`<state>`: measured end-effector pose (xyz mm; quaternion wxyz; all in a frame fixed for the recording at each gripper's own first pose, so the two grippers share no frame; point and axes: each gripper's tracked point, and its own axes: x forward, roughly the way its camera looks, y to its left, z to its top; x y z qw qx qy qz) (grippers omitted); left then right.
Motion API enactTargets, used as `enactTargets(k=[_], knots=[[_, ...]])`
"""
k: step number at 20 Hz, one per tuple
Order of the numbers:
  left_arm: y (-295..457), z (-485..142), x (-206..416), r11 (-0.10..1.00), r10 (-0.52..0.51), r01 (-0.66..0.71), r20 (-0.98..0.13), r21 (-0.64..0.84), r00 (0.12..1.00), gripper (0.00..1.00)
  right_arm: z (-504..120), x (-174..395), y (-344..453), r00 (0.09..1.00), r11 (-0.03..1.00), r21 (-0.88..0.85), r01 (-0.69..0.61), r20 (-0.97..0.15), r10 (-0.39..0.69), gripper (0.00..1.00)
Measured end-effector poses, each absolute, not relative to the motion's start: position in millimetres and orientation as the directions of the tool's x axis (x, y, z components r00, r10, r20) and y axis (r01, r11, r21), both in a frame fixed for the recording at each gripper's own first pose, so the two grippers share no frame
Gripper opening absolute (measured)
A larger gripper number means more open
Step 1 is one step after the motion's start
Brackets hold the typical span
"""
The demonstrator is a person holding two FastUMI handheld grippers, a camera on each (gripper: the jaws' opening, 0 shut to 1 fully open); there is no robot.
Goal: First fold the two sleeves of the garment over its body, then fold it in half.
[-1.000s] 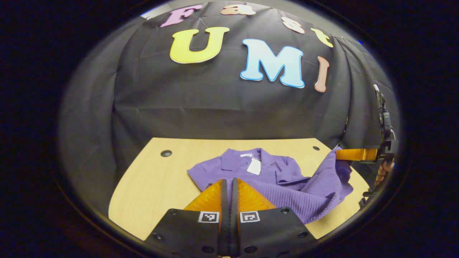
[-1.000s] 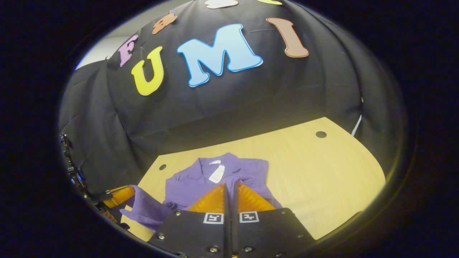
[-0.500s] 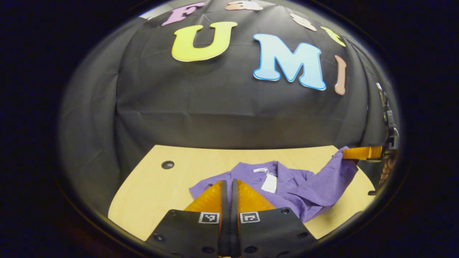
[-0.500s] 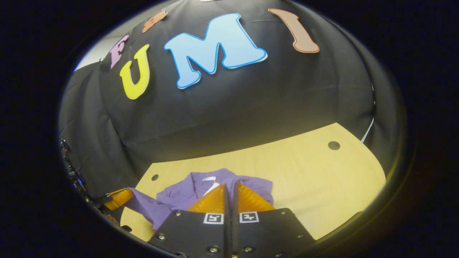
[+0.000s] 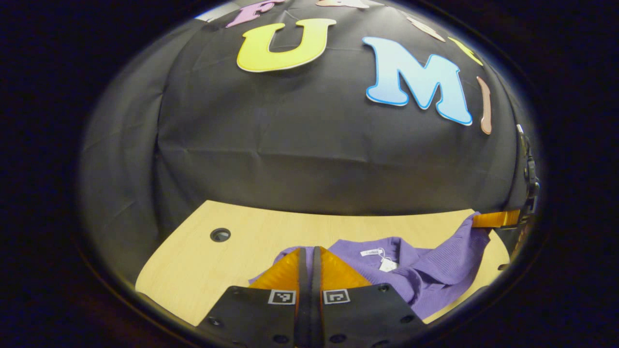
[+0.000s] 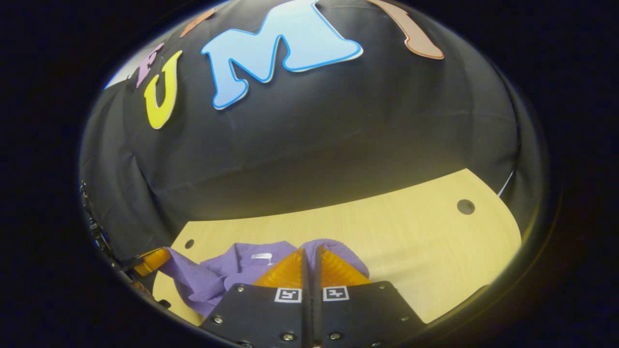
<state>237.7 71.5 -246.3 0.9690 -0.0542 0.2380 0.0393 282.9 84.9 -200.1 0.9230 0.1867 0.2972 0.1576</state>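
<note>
The purple knit garment (image 5: 425, 273) lies on the light wooden table (image 5: 203, 270), its collar with a white label (image 5: 370, 252) and hang tag facing the wall. My left gripper (image 5: 309, 249) is shut, with purple cloth at both sides of its tips. At the far right of the left gripper view, my right gripper (image 5: 478, 220) pinches a raised corner of the garment. In the right gripper view, my right gripper (image 6: 309, 250) is shut over the garment (image 6: 217, 278), and my left gripper (image 6: 162, 253) holds the other lifted corner at far left.
The table (image 6: 411, 251) ends at the black cloth wall close behind the collar. Round cable holes sit in it at the left (image 5: 220, 235) and the right (image 6: 465, 207), with a smaller one (image 6: 189, 244) near the garment. Bare wood stretches to the right of the garment.
Both grippers have moved forward toward the wall, carrying the lifted edge of the garment over its body toward the collar. The collar now sits lower and closer in both views.
</note>
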Motion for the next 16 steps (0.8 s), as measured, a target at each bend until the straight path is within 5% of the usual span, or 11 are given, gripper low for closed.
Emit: enactTargets(k=[8,13,15,16], knots=[[77.3,-283.8,261.4,0.992,0.098,-0.122,-0.487,-0.018,0.868,0.07,-233.7,307.5,93.2,0.763,0.914,0.366,-0.176,-0.536,0.362,0.03],[66.5,-276.3,262.9,0.995,0.075,-0.096,-0.477,-0.019,0.876,0.17,-237.3,302.8,94.4,0.759,0.932,0.306,-0.194,-0.555,0.34,0.08],[60.5,-272.4,260.2,0.996,0.058,-0.083,-0.481,-0.031,0.875,0.32,-231.7,299.0,93.6,0.767,0.937,0.281,-0.207,-0.548,0.334,0.12],[57.4,-270.4,258.5,0.996,0.05,-0.08,-0.483,-0.041,0.874,0.43,-225.9,297.9,92.3,0.774,0.94,0.268,-0.209,-0.543,0.327,0.26]])
